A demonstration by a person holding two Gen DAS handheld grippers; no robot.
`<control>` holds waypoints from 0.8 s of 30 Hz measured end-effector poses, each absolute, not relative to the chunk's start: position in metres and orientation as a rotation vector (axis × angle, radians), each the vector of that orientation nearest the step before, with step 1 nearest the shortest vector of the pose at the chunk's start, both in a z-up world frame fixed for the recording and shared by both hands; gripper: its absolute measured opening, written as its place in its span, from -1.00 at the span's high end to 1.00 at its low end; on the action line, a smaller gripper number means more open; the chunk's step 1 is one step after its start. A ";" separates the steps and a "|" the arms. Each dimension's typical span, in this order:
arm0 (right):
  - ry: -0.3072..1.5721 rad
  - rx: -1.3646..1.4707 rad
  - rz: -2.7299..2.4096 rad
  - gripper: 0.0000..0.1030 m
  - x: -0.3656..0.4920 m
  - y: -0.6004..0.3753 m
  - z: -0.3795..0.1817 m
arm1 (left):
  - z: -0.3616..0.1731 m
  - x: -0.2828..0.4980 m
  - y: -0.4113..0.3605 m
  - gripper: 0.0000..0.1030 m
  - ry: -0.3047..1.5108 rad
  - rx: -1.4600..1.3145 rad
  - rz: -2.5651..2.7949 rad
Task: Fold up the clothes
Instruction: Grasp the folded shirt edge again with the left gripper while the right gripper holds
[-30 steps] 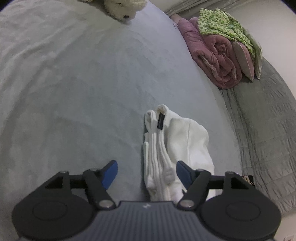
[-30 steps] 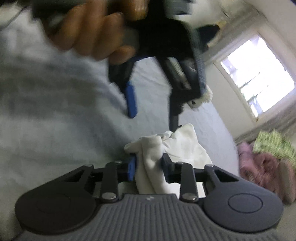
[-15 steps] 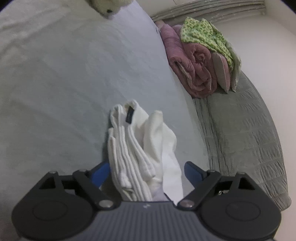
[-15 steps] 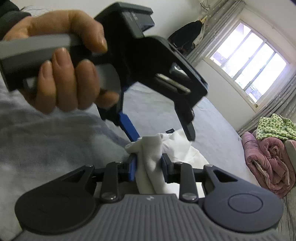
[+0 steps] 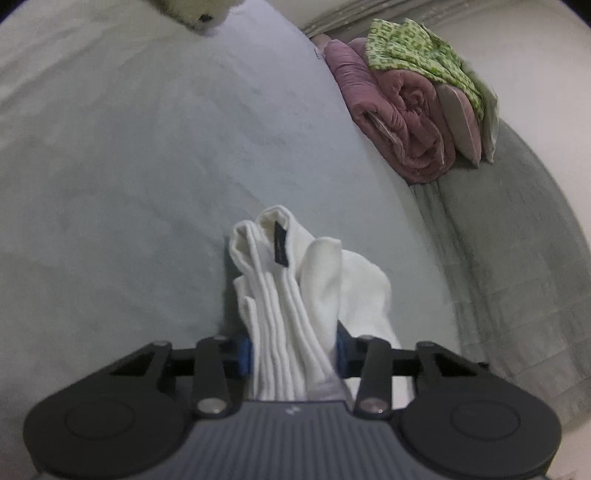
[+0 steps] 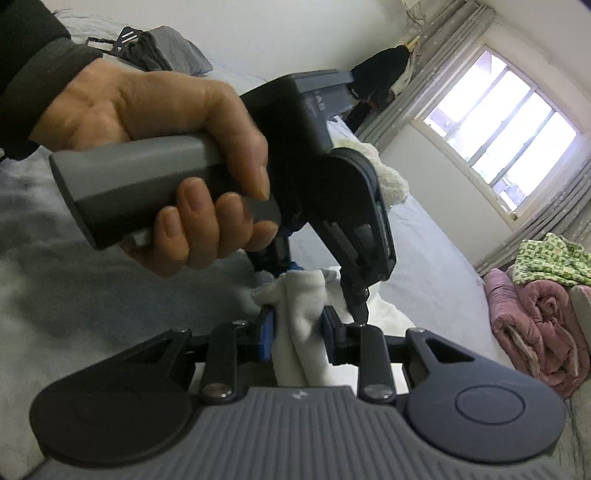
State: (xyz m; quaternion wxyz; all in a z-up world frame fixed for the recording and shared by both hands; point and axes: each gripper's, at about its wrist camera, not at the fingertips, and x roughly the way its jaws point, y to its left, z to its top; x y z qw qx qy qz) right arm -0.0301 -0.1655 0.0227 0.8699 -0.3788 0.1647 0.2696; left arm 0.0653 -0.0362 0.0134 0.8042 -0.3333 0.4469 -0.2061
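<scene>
A white garment (image 5: 295, 280) with a black label (image 5: 280, 247) lies bunched in folds on the pale grey bed sheet (image 5: 129, 166). My left gripper (image 5: 292, 350) straddles the near end of the bundle. Its jaws are closing and the blue pads (image 5: 243, 354) rest against the cloth on both sides. In the right wrist view my right gripper (image 6: 297, 332) is shut on another bunch of the white garment (image 6: 303, 295). Just beyond it, a hand (image 6: 166, 147) holds the left gripper (image 6: 325, 288), pointing down at the same cloth.
A rolled pink quilt (image 5: 402, 122) with a green patterned cloth (image 5: 417, 51) on top sits at the bed's far right, on a grey quilted cover (image 5: 517, 240). A white plush toy (image 5: 195, 11) lies at the far edge. Folded grey clothes (image 6: 166, 55) lie behind the hand.
My left gripper moved forward over the near end of the white bundle, and its wide-open jaws came in against the cloth. The right gripper kept its hold.
</scene>
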 end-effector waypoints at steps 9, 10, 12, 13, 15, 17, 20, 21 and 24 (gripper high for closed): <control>0.445 -0.572 0.729 0.11 -0.022 -0.193 0.057 | 0.010 0.067 -0.031 0.29 0.957 -0.709 -0.441; 0.467 -0.493 0.764 -0.04 -0.018 -0.203 0.068 | 0.009 0.068 -0.031 0.29 0.959 -0.712 -0.442; 0.524 -0.319 0.748 -0.07 0.003 -0.234 0.086 | 0.009 0.068 -0.031 0.29 0.960 -0.710 -0.442; 0.556 -0.234 0.718 -0.11 0.014 -0.251 0.093 | 0.009 0.068 -0.031 0.29 0.958 -0.705 -0.442; 0.638 -0.021 0.595 -0.12 0.036 -0.294 0.101 | 0.009 0.068 -0.032 0.29 0.955 -0.695 -0.441; 0.743 0.253 0.494 -0.13 0.056 -0.343 0.096 | 0.009 0.069 -0.032 0.29 0.952 -0.689 -0.439; 0.864 0.532 0.405 -0.13 0.072 -0.390 0.072 | 0.010 0.070 -0.032 0.29 0.950 -0.682 -0.435; 0.898 0.608 0.380 -0.13 0.076 -0.403 0.063 | 0.010 0.070 -0.032 0.29 0.950 -0.681 -0.435; 0.967 0.778 0.406 -0.13 0.078 -0.420 0.042 | 0.010 0.072 -0.033 0.29 0.950 -0.682 -0.438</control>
